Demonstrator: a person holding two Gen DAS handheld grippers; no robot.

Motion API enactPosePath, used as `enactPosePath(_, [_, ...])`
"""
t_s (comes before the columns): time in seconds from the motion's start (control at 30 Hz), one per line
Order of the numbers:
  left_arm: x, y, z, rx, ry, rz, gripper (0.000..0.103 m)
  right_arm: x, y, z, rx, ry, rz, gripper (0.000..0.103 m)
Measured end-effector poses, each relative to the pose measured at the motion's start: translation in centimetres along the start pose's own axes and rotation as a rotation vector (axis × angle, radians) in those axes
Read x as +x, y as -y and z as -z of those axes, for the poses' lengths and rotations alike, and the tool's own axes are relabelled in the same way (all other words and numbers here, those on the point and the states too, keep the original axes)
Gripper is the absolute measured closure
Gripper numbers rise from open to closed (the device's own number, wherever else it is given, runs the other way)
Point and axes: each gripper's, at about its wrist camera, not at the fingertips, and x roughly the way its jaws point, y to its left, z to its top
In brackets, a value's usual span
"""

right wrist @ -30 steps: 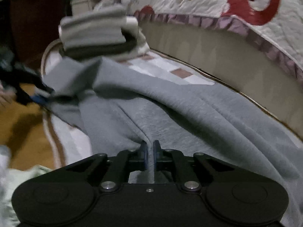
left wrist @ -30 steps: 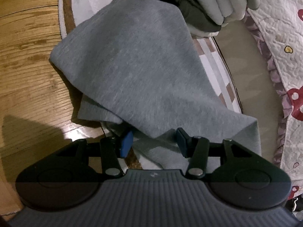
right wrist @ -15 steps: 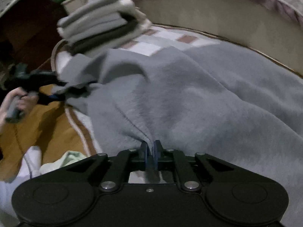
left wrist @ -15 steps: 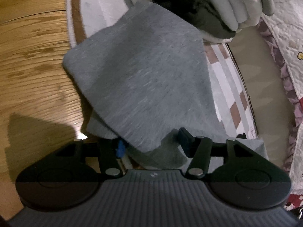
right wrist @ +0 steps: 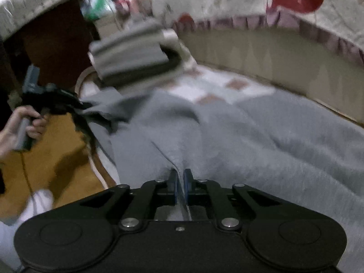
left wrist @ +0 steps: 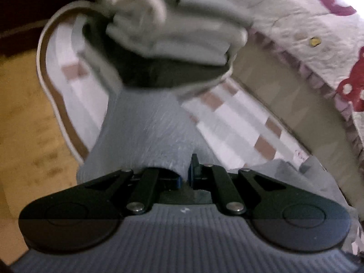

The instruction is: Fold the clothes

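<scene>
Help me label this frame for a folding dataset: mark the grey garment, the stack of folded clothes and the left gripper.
grey garment (right wrist: pixel 261 136): right wrist view, on its broad fleecy spread.
stack of folded clothes (left wrist: pixel 182 38): left wrist view, on the pale upper layers.
left gripper (left wrist: pixel 185 177): left wrist view, between the fingertips pinching cloth.

My left gripper (left wrist: pixel 184 177) is closed on the grey garment (left wrist: pixel 145 136) — fabric bunched between the blue pads. Beyond it, blurred, apparently a stack of folded clothes (left wrist: pixel 173 43) on the checked mat (left wrist: pixel 236 122).
</scene>
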Motion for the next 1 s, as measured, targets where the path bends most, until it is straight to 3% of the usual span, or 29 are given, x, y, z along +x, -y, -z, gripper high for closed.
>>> enactPosePath(0.13, [-0.4,0.3,-0.3,0.107,-0.002,-0.064,0.096,-1.4,1.2,-0.6,0.072,0.027,-0.047,0.098])
enactPosePath(0.2, [-0.3,-0.2,0.0,0.098,-0.015,-0.070,0.096,-1.5,1.6,-1.0,0.070,0.003,0.014,0.099])
enactPosePath(0.3, [0.6,-1.5,0.7,0.051,-0.078,-0.057,0.095,0.0,1.6,-0.6,0.020,-0.103,0.376,0.100])
enactPosePath(0.33, [1.0,-1.6,1.0,0.051,-0.095,-0.061,0.095,0.5,2.2,-0.4,0.044,-0.125,0.422,0.100])
enactPosePath(0.43, [1.5,-1.6,1.6,0.089,-0.112,-0.124,0.093,-0.1,3.6,-0.9,0.160,-0.073,0.334,0.099])
enactPosePath(0.5, [1.7,-1.7,1.9,0.087,-0.128,-0.122,0.089,-2.1,3.5,-1.4,0.201,0.065,0.167,0.099])
enactPosePath(0.57, [2.1,-1.8,2.1,0.080,-0.143,-0.117,0.084,-4.0,4.3,-1.7,0.291,0.210,-0.063,0.099])
enactPosePath(0.6, [2.2,-1.9,2.1,0.076,-0.146,-0.121,0.084,-4.4,4.6,-1.9,0.311,0.254,-0.126,0.099])
enactPosePath(0.7, [2.7,-1.9,2.1,0.095,-0.136,-0.131,0.084,-4.1,5.1,-1.9,0.309,0.240,-0.076,0.099])
enactPosePath(0.73, [2.8,-1.6,2.0,0.116,-0.128,-0.136,0.086,-3.8,5.3,-1.8,0.312,0.220,-0.044,0.099])
enactPosePath(0.77, [2.9,-1.3,1.9,0.137,-0.121,-0.141,0.099,-3.4,5.5,-1.7,0.310,0.191,-0.015,0.099])
enactPosePath(0.87, [2.5,0.1,1.3,0.221,-0.068,-0.177,0.100,-3.2,5.1,-1.3,0.281,0.142,0.016,0.096])
enactPosePath(0.97, [-0.5,2.7,-0.6,0.308,0.088,-0.215,0.100,-3.4,4.5,-0.8,0.228,0.122,0.083,0.079])
enactPosePath(1.0, [-1.6,3.2,-1.4,0.300,0.129,-0.202,0.100,-3.1,4.4,-0.7,0.221,0.110,0.109,0.054])
